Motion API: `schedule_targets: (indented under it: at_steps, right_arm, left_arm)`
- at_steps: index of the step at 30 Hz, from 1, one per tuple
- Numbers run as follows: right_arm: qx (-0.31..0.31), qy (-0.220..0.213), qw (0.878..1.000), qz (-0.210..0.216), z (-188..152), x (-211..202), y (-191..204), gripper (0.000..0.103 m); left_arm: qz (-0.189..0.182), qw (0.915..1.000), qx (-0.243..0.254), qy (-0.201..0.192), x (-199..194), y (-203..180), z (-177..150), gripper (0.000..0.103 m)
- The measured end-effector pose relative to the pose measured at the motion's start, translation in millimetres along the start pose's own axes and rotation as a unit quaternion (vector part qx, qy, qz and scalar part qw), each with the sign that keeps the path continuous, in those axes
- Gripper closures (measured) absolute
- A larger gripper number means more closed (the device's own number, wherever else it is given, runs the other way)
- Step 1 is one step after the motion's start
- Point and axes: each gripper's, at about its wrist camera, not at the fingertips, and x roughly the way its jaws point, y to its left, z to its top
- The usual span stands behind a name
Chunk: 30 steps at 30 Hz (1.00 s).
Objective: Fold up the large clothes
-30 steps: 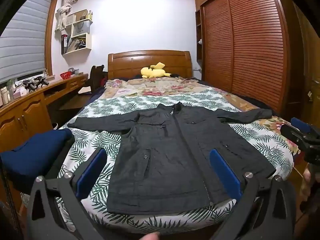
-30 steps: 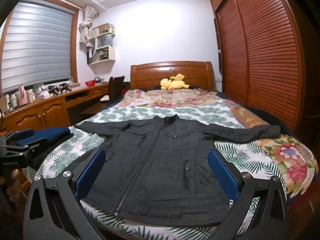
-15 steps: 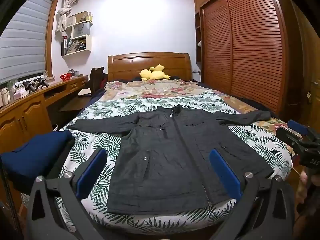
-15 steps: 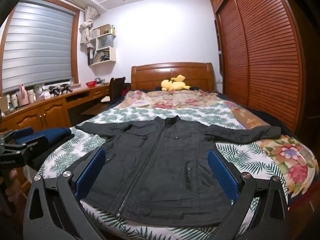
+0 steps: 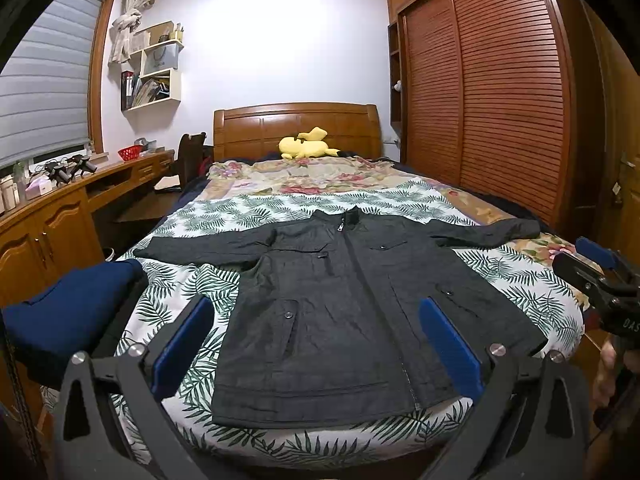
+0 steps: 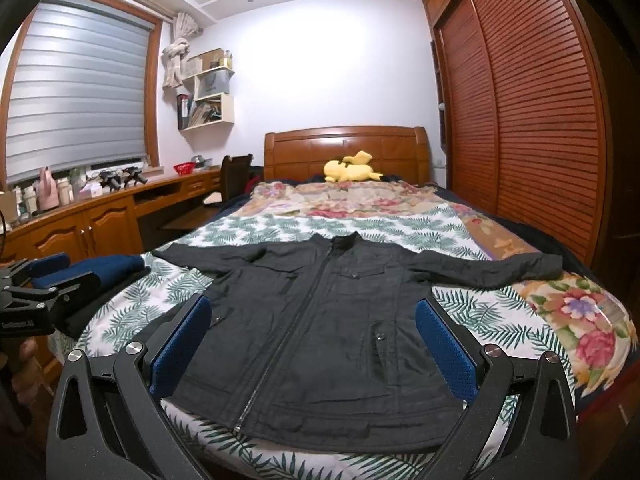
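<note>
One dark jacket (image 5: 344, 304), zipped, front up, sleeves spread, flat on leaf-print bed (image 5: 520, 276). Left tongs (image 5: 316, 340) and right tongs (image 6: 312, 344): both spread wide, empty, above near hem.

bedspread (image 5: 500, 272) bare beside jacket (image 5: 344, 300)

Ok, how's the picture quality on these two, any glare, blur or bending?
Left wrist view: sharp, wardrobe bowed by the fisheye, white wall washed out by glare, dark corners. Right wrist view: jacket sharp, blinds curved, the same bright patch on the wall.
</note>
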Motion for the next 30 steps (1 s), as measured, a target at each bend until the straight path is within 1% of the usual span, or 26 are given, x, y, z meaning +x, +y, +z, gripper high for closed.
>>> schedule_targets:
  at_steps: [30]
  right_arm:
    - [0.003,0.001,1.000,0.001,-1.5,-0.9,4.9,0.000]
  left_arm:
    - [-0.001,1.0000,-0.003,-0.004,1.0,-2.0,-1.8,0.000]
